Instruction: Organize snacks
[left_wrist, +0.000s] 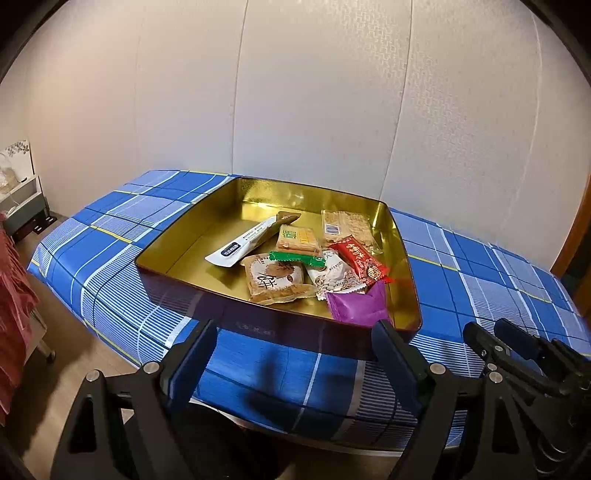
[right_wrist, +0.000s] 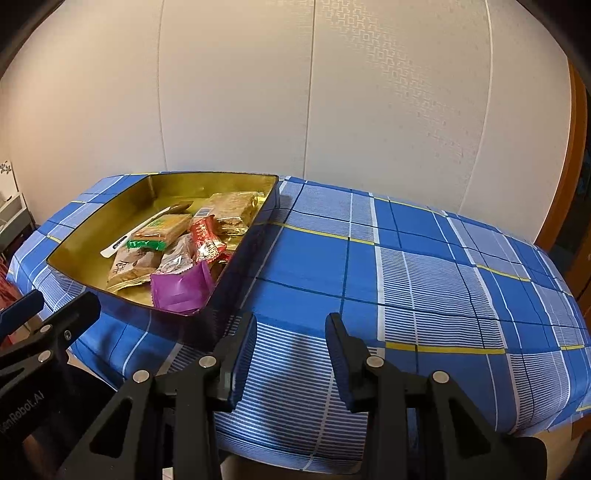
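A gold-lined tin box (left_wrist: 177, 236) sits on the blue checked cloth and holds several snack packets. Among them are a purple packet (left_wrist: 356, 306) at the near right corner, a red packet (left_wrist: 360, 260), a green stick (left_wrist: 297, 258), a long white sachet (left_wrist: 247, 240) and a brown biscuit pack (left_wrist: 275, 280). My left gripper (left_wrist: 295, 326) hovers just before the box's near wall, open wide with nothing between its fingers. My right gripper (right_wrist: 291, 317) is over bare cloth to the right of the box (right_wrist: 92, 229), its jaws apart and empty.
The table (right_wrist: 424, 258) under the blue checked cloth stands against a pale papered wall (left_wrist: 295, 92). A small white shelf unit (left_wrist: 18, 199) and red fabric (left_wrist: 14, 314) are at the left. A wooden door frame (right_wrist: 569, 166) rises at the right.
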